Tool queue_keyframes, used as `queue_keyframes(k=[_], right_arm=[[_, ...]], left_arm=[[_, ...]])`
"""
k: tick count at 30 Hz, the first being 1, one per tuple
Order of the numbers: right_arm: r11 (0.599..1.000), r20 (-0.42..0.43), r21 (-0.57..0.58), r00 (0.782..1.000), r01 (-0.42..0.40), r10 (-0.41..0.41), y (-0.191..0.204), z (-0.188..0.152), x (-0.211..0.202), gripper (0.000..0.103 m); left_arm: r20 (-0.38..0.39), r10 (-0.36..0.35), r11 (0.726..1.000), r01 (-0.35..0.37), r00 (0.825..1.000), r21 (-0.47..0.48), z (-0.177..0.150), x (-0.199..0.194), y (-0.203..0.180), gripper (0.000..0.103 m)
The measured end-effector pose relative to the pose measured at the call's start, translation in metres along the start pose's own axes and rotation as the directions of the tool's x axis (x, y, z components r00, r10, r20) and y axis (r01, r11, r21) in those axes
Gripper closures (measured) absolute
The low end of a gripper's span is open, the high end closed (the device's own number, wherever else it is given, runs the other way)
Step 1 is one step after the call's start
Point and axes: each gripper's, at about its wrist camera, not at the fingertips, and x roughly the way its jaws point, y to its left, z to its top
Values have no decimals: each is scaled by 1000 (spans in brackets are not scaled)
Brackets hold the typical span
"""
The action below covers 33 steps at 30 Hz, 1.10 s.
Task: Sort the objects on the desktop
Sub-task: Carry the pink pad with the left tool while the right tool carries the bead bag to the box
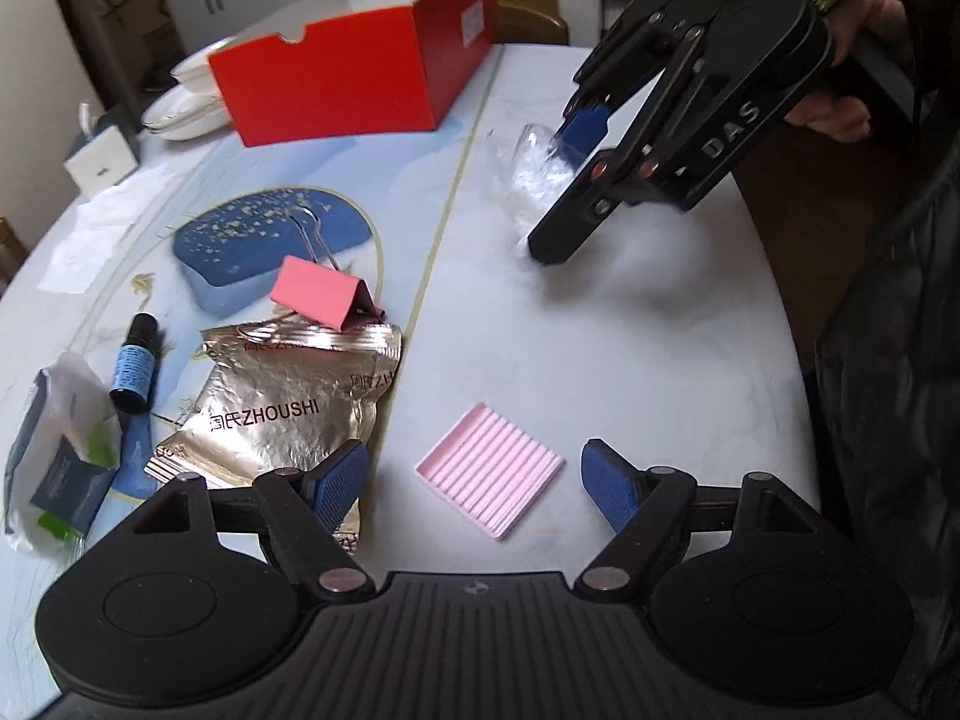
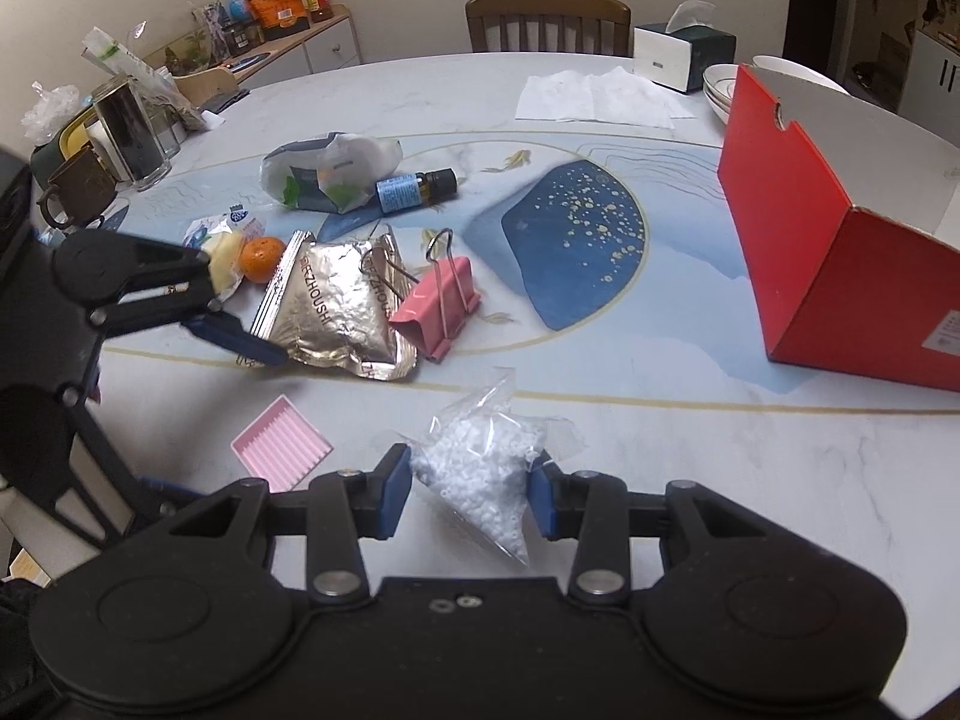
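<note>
My right gripper (image 2: 471, 489) is shut on a clear bag of white beads (image 2: 480, 468), its lower part on the table; the bag also shows in the left wrist view (image 1: 531, 171) with the right gripper (image 1: 570, 180) on it. My left gripper (image 1: 474, 480) is open and empty, just above a pink ridged tray (image 1: 491, 468), which also shows in the right wrist view (image 2: 281, 443). A silver snack pouch (image 1: 282, 402), a pink binder clip (image 1: 327, 300) and a small dark bottle (image 1: 135, 369) lie left of it. The open red box (image 2: 840, 228) stands on the right.
A crumpled white packet (image 2: 330, 171), an orange (image 2: 262, 258) and a wrapped snack (image 2: 225, 228) lie mid-table. Glass jars and a mug (image 2: 78, 186) stand at far left. Tissue box (image 2: 678, 54), white plates (image 2: 720, 87) and a chair (image 2: 546, 24) are at the back.
</note>
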Motion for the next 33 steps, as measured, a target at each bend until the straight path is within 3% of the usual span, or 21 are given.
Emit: queue_keyframes(k=[7,11,14,23,29,33], right_arm=[[999,-2,38,999,33,-33,0,-4,-4,64],[997,-1,58,999,41,-41,-1,-6,-5,64],[997,-6,67,999,41,-41,-1,-7,-4,64],[995,13,87,999,44,-46,-5,-6,-6,64],[996,15,83,999,34,-35,-10,-4,-6,64],[997,12,74,1000,20,-21,-17,-2,-8,64]], left_arm=[[-6,-63,998,63,998,19,-1,7,11,25],[-3,-120,993,120,993,5,2,8,11,47],[-4,-112,994,112,994,-3,3,8,9,48],[1,-21,987,21,1000,-159,0,4,0,48],[2,57,938,-53,998,-342,-1,-1,-1,48],[0,100,906,-92,995,-413,5,-7,-5,48]])
